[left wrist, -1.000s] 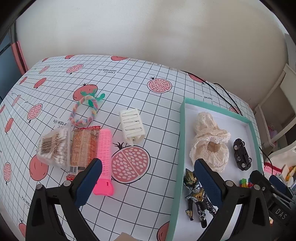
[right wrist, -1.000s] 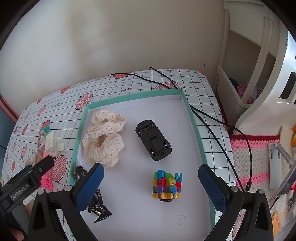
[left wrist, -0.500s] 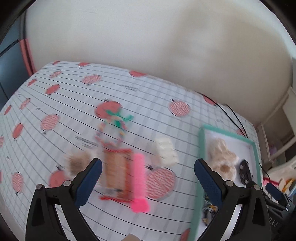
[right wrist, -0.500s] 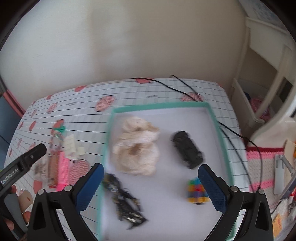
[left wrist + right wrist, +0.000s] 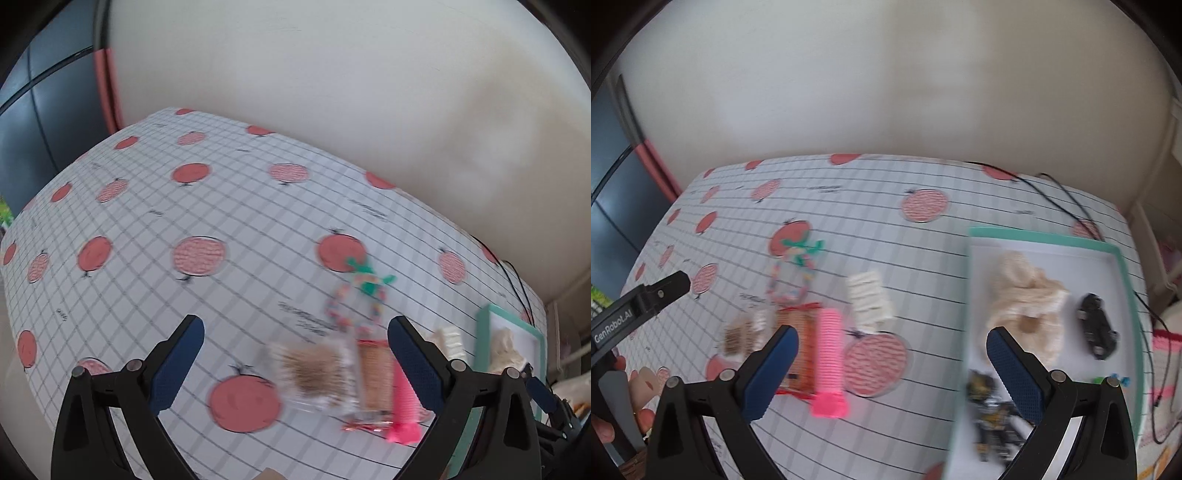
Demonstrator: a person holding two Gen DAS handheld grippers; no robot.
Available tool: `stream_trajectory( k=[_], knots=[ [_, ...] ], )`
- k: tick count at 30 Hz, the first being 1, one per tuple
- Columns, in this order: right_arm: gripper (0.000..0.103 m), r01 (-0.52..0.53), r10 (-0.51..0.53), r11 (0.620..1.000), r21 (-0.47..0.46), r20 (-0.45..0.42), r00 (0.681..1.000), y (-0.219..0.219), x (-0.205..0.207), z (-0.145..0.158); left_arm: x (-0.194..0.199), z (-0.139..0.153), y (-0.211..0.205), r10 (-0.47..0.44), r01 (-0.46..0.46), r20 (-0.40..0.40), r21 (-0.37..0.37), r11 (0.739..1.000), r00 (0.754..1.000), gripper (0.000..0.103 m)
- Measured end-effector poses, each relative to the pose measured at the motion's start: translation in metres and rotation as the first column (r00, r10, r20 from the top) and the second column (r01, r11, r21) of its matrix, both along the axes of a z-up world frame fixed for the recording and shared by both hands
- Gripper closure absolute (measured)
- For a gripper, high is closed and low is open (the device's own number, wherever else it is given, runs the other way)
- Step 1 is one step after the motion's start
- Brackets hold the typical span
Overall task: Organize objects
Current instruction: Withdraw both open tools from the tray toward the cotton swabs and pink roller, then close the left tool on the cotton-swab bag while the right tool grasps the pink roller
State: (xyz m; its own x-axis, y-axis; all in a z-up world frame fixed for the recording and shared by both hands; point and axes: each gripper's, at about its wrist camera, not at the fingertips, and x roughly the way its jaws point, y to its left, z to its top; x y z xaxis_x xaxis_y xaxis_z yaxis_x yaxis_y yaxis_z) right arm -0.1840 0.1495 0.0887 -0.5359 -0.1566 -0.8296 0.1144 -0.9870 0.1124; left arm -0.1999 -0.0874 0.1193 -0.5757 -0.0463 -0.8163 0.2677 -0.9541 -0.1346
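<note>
**Q:** Status of both tongs?

**A:** I read the left gripper [image 5: 291, 363] as spread wide, nothing btwn the blue pads, hovering above the grid tablecloth [image 5: 207, 206]. Right gripper [image 5: 892, 367] likewise: fingers apart, empty, above the cloth.

**Q:** Where are the loose items rel. to the left tongs?

**A:** Both views are motion-blurred, so detail is limited. In the left view the cotton swab pack [image 5: 314, 373] sits btwn the fingers, nearer the right finger. The orange snack packet [image 5: 375, 378] lies just beside it, up against that finger's inner side. The pink roller [image 5: 402, 406] is partly behind the same finger. The beaded ring w/ green bow [image 5: 356, 299] lies beyond the tips. The white clip [image 5: 448, 341] is outboard of the right finger.

**Q:** And rel. to the right tongs?

**A:** Pink roller [image 5: 830, 354] is btwn the fingers, close to the left one; snack packet [image 5: 798, 343] sits partly behind that finger. White clip [image 5: 870, 302] lies ahead, roughly centred. The teal-rimmed tray [image 5: 1049, 236] is at the right finger and outboard of it. In the tray: cream lace fabric [image 5: 1027, 295], black toy car [image 5: 1097, 330], dark action figure [image 5: 991, 410]. The left gripper's body [image 5: 639, 308] shows far left, w/ a hand [image 5: 613, 417] below it.
</note>
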Motion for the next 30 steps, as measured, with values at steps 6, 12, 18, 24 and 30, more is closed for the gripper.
stream_trajectory(
  k=[6,12,18,24,30],
  knots=[
    [0.000,-0.038,0.038,0.999,-0.006,0.013,0.999,-0.033,-0.003,-0.007,0.000,-0.003,-0.033,0.047,-0.047,0.002,0.016,0.999,0.999,0.003],
    [0.000,-0.046,0.046,0.999,0.006,0.032,0.998,-0.042,-0.007,-0.018,-0.006,-0.012,-0.029,0.021,-0.022,0.029,0.039,0.999,0.999,0.003],
    [0.000,-0.040,0.037,0.999,0.037,0.080,0.996,-0.036,-0.012,-0.038,-0.014,-0.027,-0.009,-0.039,0.036,0.069,0.046,0.998,0.997,0.003],
    [0.000,-0.031,0.024,0.998,0.051,0.131,0.991,-0.030,-0.016,-0.058,-0.020,-0.049,0.010,-0.094,0.091,0.117,0.033,0.995,0.989,0.003],
    [0.000,-0.040,0.028,0.997,0.069,0.163,0.986,-0.031,-0.017,-0.074,-0.024,-0.068,0.019,-0.110,0.109,0.167,0.019,0.994,0.980,0.003]
  ],
)
